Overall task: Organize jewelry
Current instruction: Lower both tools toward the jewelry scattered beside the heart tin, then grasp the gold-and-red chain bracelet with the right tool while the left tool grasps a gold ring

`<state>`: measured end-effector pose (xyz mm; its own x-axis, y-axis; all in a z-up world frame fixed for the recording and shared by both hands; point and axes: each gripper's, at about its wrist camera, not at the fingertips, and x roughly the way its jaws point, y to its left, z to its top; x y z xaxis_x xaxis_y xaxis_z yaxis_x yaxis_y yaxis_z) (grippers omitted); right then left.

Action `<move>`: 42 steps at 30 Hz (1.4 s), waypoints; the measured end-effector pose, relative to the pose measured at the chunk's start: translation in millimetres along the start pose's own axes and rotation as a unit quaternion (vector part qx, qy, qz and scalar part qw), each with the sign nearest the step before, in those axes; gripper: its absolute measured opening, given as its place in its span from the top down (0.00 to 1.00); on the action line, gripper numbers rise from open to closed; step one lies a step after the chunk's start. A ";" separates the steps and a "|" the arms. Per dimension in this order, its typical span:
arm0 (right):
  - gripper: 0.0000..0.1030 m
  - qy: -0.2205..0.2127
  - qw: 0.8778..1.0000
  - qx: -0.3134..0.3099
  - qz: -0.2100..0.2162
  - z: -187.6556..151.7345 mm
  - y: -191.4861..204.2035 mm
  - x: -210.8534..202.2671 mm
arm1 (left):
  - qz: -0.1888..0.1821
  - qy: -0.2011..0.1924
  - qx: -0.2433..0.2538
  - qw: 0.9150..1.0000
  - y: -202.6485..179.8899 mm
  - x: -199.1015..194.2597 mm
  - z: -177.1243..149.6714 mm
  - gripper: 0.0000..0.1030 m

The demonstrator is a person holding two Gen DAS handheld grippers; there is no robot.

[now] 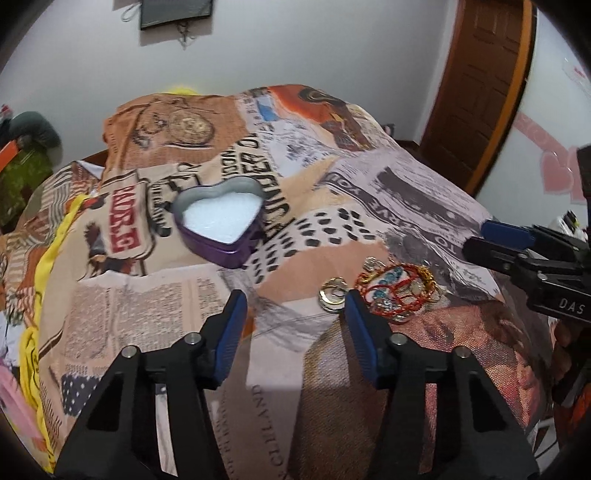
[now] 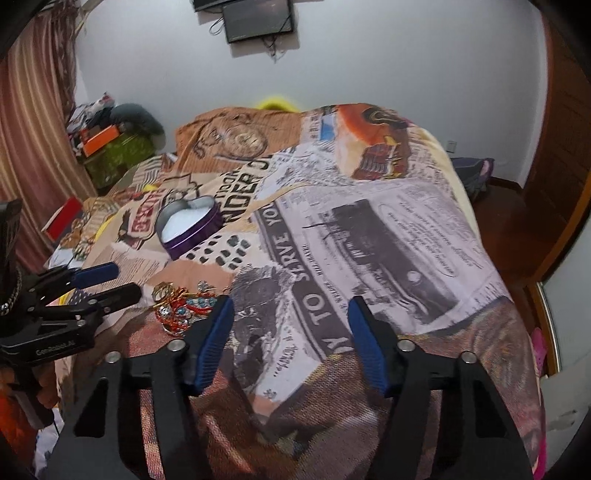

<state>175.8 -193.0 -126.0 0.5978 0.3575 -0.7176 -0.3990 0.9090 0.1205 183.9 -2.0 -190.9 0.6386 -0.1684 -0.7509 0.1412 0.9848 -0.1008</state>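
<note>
The left gripper point(image 1: 293, 301) hangs over a bed point(image 1: 424, 206), its blue-padded fingers point(image 1: 232, 325) spread wide with nothing between them. Just past the right-hand pad lies a gold ring point(image 1: 334, 295), and touching it on the far side is a tangle of jewelry point(image 1: 399, 290): red cord, turquoise stones and gold links heaped together (individual pieces are hard to separate in the blur).

The right gripper point(image 2: 291, 301) is likewise wide open and empty, hovering over bare bedspread point(image 2: 369, 229) nearer the bed's right edge. In its view the jewelry point(image 2: 181, 308) sits just beside the tip of its left-hand pad, between the two grippers. The left gripper point(image 2: 107, 282) reaches in from the left edge of that frame, its fingers point(image 2: 96, 273) apart and pointing at the pile without touching it. From the left wrist view, the right gripper point(image 1: 495, 240) enters from the right, fingers parted, tips short of the jewelry.

Farther up the bed, toward its left side and well apart from the pile, sits a purple heart-shaped tin point(image 1: 219, 223), open, lined with white. The same tin point(image 2: 190, 225) shows in the right wrist view beyond the jewelry.

The bedspread carries a collage of newsprint, lettering and sepia pictures. A yellow cloth point(image 1: 33, 314) runs along the bed's left edge. Beyond the bed stand a white wall point(image 2: 369, 55), a dark wall-mounted screen point(image 2: 258, 18), a striped curtain point(image 2: 33, 122) and a wooden door point(image 1: 476, 85).
</note>
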 end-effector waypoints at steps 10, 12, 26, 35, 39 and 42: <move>0.64 0.044 0.998 -0.010 0.047 1.5 8.5 21.7 | -0.028 0.019 0.009 0.999 -7.4 15.5 1.6 0.56; 0.68 0.051 0.997 -0.011 0.053 0.6 10.7 25.3 | -0.026 0.017 0.011 0.999 -8.1 16.9 2.6 0.60; 0.91 0.075 0.994 -0.041 0.071 0.7 27.0 38.4 | -0.045 0.005 0.018 0.999 -13.2 14.6 1.2 0.80; 0.98 0.077 0.993 -0.037 0.077 3.5 28.5 39.7 | -0.035 -0.014 0.005 0.999 -4.7 -3.2 -1.6 0.80; 0.98 0.060 0.995 -0.037 0.070 7.3 32.1 26.4 | -0.030 -0.022 0.001 0.999 0.3 -12.5 -2.9 0.80; 0.98 0.046 0.996 -0.040 0.059 12.5 34.1 16.9 | -0.028 -0.029 -0.001 0.999 3.8 -18.8 -3.9 0.80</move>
<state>181.0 -153.2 -125.4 0.4783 0.4366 -0.7620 -0.5190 0.8405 0.1558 169.5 5.1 -179.8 0.6720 -0.2244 -0.7057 0.1754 0.9741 -0.1427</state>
